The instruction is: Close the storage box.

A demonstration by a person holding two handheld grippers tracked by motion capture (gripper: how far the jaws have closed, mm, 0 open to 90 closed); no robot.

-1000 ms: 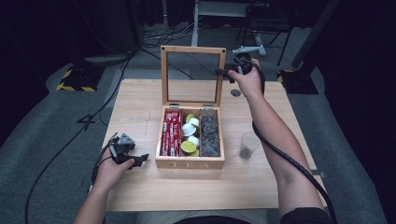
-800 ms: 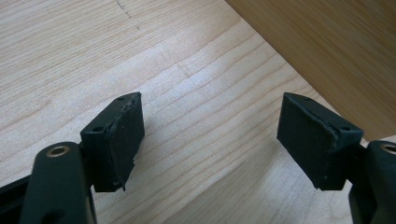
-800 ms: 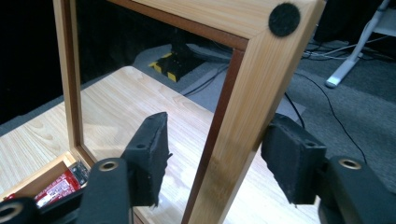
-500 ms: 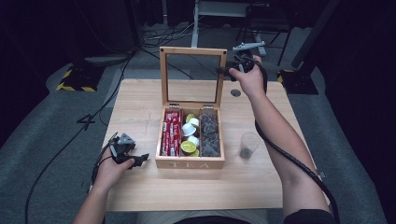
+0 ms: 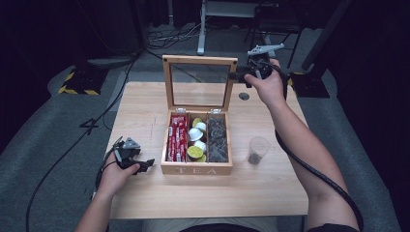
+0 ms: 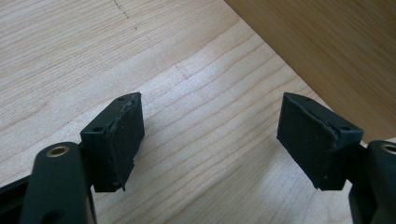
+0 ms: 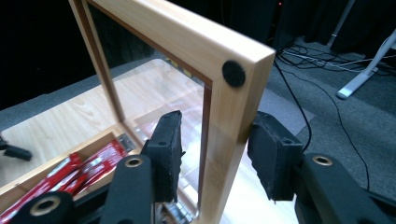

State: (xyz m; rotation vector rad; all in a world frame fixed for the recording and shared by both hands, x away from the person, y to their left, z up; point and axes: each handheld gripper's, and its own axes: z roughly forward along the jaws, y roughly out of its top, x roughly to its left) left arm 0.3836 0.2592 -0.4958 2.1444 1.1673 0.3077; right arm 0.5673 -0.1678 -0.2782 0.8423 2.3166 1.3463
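Item: wooden tea box [image 5: 197,169], front panel marked TEA, set near the middle of the light wood table [image 5: 145,101]. Three compartments: red sachets [image 5: 176,142] at left, white and green capsules [image 5: 197,142] in the centre, dark wrapped tea bags [image 5: 217,140] at right.

Lid: glass-paned lid [image 5: 199,82], wooden frame, hinged at the back edge, standing upright and fully raised. Small black bumper pad [image 7: 233,73] on the frame's upper corner.

Right gripper [image 5: 241,76]: held at the lid's top right corner. Fingers [image 7: 169,140] straddling the frame edge, one pad on the glass side, the other pressed against the outer face; narrow gap visible on the glass side, so apparently closed on the frame or very nearly so.

Left gripper [image 5: 146,165]: resting low over the table just left of the box's front corner. Fingers [image 6: 122,135] spread wide, nothing between them, bare table beneath, box wall [image 6: 327,51] close ahead.

Also present: clear plastic cup [image 5: 256,150] with dark contents at its bottom, standing to the right of the box, apart from it.

Status, as judged: box open, contents exposed, lid at its upright limit. Remaining, apparently: release or lowering of the lid, any handling of the contents not begun.
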